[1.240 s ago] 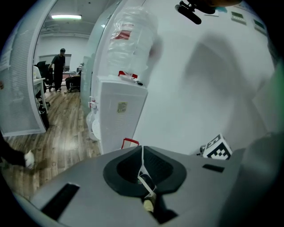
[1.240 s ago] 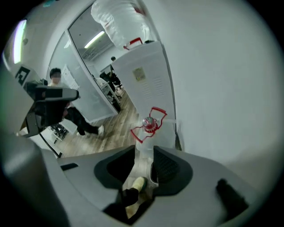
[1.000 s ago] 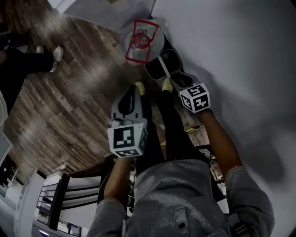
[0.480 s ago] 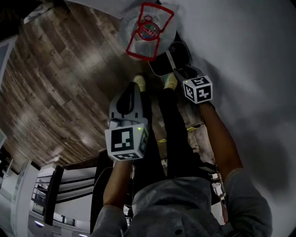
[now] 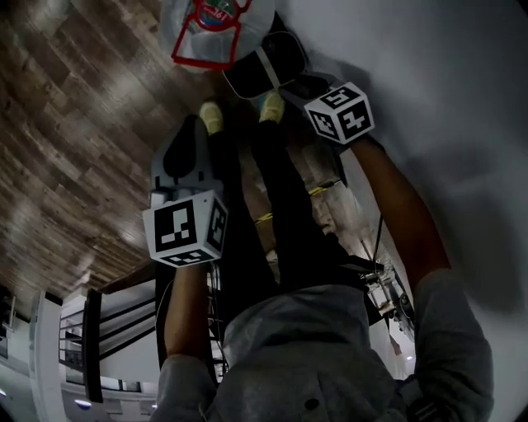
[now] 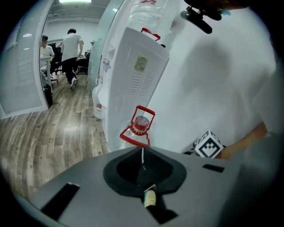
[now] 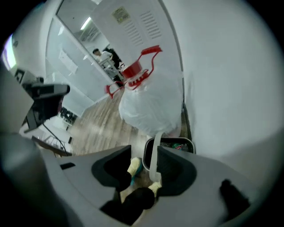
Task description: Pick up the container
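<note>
The container is a small dark bin [image 5: 247, 81] [image 7: 176, 144] with a grey bail handle [image 7: 153, 156], standing on the floor against the white wall. My right gripper [image 5: 276, 78] [image 7: 144, 151] hangs right over it. Its jaws have just been opening, and the handle runs up between them with no pad pressing on it. My left gripper [image 5: 190, 128] [image 6: 142, 154] hangs to the left, above my shoes; its jaws meet in a thin seam with nothing in them. Beyond the bin stands a large clear water jug [image 5: 210, 25] [image 6: 139, 126] [image 7: 151, 104] with a red cap and red carry handle.
A white water dispenser [image 6: 133, 75] rises behind the jug. The white wall [image 5: 445, 82] runs along the right, wood floor [image 5: 74, 124] lies to the left. My yellowish shoes [image 5: 212, 115] stand just short of the bin. People [image 6: 71, 44] stand far back in the room.
Both grippers have sunk toward the floor. The head view has shifted, so the jug and bin now sit at the top edge. The right gripper stays at the bin's handle.
</note>
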The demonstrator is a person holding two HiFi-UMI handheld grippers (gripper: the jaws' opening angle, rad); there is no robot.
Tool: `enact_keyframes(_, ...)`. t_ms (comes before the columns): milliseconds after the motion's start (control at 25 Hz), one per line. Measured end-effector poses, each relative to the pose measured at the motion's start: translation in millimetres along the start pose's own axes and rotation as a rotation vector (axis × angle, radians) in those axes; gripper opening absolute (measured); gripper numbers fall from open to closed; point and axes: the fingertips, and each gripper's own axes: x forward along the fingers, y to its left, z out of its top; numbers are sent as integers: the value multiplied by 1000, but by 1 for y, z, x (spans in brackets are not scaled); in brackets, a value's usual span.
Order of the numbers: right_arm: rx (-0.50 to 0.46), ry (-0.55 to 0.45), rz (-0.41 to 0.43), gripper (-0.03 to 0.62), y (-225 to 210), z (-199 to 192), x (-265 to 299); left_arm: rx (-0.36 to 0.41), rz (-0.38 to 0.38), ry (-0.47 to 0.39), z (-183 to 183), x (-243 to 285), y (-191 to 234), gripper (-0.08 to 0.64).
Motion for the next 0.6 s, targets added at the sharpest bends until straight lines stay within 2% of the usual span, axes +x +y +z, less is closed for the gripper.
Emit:
enact_keyframes(80, 70, -27, 23, 172, -6, 15, -12, 0, -12, -4, 4, 4, -5, 25)
enact_keyframes(120, 73, -16, 36, 172, -6, 19, -17, 3, -16, -11, 6, 3, -8, 25)
enact_keyframes(200, 23, 71, 67, 172, 6, 8, -28, 15, -25, -16, 7, -3, -15, 25)
enact_keyframes(320, -81, 281, 147, 176, 29, -38, -55, 21, -37, -12, 5, -10, -23, 25)
enact_keyframes(400, -94, 409, 231, 180, 40, -65, -74, 22, -42, -14, 5, -10, -26, 25)
enact_keyframes(440, -89, 452, 277, 207, 48, -72, -82, 23, -45, -13, 4, -10, -28, 25)
enact_keyframes(520, -85, 481, 330, 207, 62, -76, -91, 28, -53, -11, 3, -11, -30, 25)
enact_keyframes(600, -117, 499, 340, 207, 71, -78, -100, 40, -61, -12, 3, -13, -32, 25)
